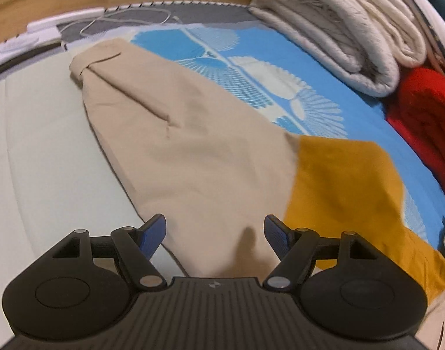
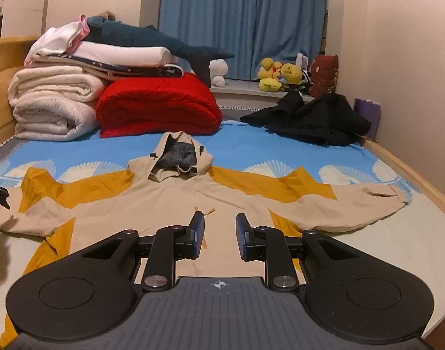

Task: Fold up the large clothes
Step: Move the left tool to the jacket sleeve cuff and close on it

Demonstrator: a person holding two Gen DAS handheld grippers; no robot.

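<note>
Left gripper: the left gripper has its jaws spread wide, with nothing between the blue pads; it hangs over the beige sleeve, whose cloth shows in the gap, and whether the tips touch it I cannot tell.
Right gripper: the right gripper has its jaws drawn to a narrow gap that looks empty, and it holds nothing; it sits above the lower front of the hooded jacket.
Jacket, place: spread flat on the bed, across the blue sheet with white fan patterns, chest up, hood pointing toward the folded blankets.
Jacket, look: beige with mustard-yellow panels at the shoulders and sides; the hood lies open and shows a dark grey lining; both sleeves stretch out to the sides, and the one on the right of the picture ends near the bed's wooden edge.
Sleeve in left view: it runs away from the gripper toward its cuff, with a long crease down it.
Around: cream blanket and red blanket stacked behind the hood; a black garment lies well apart.
</note>
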